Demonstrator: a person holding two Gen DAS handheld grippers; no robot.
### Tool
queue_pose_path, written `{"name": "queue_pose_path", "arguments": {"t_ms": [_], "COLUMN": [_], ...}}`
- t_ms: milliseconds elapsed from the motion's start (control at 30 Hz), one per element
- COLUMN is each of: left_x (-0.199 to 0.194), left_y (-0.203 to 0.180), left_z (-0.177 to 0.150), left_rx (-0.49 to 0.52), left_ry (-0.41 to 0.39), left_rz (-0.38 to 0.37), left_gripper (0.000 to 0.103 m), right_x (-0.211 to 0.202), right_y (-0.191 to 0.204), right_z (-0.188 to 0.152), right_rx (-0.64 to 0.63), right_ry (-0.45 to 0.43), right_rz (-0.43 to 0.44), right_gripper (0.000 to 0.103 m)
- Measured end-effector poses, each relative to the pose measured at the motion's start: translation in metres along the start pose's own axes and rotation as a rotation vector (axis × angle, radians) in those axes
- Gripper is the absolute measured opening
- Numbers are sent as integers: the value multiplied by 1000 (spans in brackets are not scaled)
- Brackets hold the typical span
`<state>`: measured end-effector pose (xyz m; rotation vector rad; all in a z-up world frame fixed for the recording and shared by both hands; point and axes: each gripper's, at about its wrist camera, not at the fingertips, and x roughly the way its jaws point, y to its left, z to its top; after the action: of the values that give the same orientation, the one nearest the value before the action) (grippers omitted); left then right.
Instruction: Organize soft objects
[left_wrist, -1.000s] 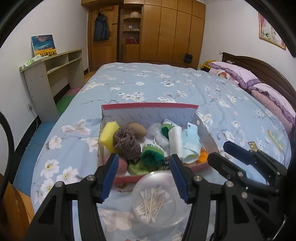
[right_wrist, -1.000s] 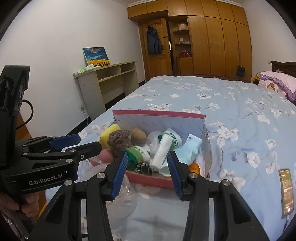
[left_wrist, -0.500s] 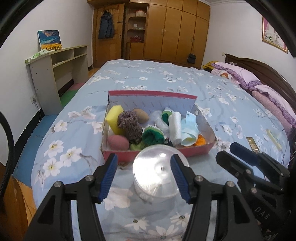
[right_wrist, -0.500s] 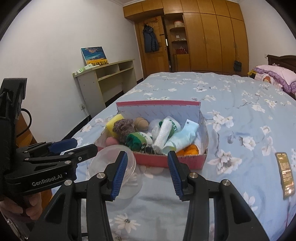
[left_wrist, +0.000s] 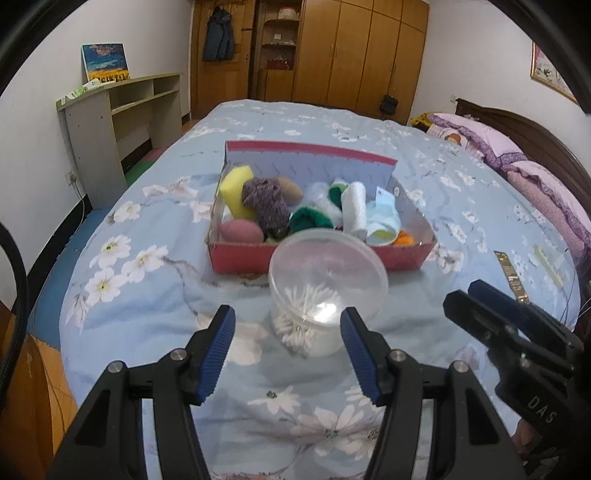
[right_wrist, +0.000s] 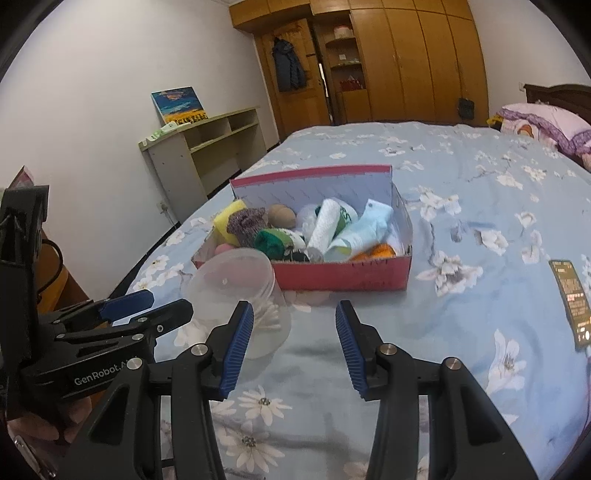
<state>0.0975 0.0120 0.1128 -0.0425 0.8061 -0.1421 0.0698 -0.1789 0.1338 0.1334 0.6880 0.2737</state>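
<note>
Left gripper (left_wrist: 287, 325): jaws spread, pinching nothing; the side of its body reads "GenRobot.AI" in the right wrist view.
Tub (left_wrist: 327, 291): clear plastic, cotton swabs inside, standing on the bed just ahead of the left gripper's blue pads, untouched.
Box (left_wrist: 258, 254): red cardboard, just behind the tub, flap raised at the back.
Soft things: in the box lie a yellow sponge (left_wrist: 236, 190), knitted purple piece (left_wrist: 267, 205), pink ball (left_wrist: 242, 230), green sock (left_wrist: 310, 218), white roll (left_wrist: 354, 208) and pale blue sock (left_wrist: 384, 218); print on them too small to read.
Right gripper (right_wrist: 293, 343): jaws apart over bare bedspread (right_wrist: 461, 206), empty; "DAS" shows on its body in the left wrist view.
Phone (right_wrist: 572, 302): dark, flat on the bed at far right; screen text unreadable.
</note>
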Motion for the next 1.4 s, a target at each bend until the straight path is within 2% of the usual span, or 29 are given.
{"name": "queue_pose_path", "arguments": {"t_ms": [467, 1400], "left_x": [15, 26], "left_y": [-2, 1], "left_z": [-18, -21], "left_rx": [17, 6], "left_ry": [40, 73], "left_rz": [8, 9], "left_gripper": [62, 62], "right_x": [13, 22], "right_y": [5, 2], "right_z": [-16, -21], "right_rx": [-13, 5], "right_ry": [50, 76], "right_rz": [-27, -28], "right_gripper": [48, 48]}}
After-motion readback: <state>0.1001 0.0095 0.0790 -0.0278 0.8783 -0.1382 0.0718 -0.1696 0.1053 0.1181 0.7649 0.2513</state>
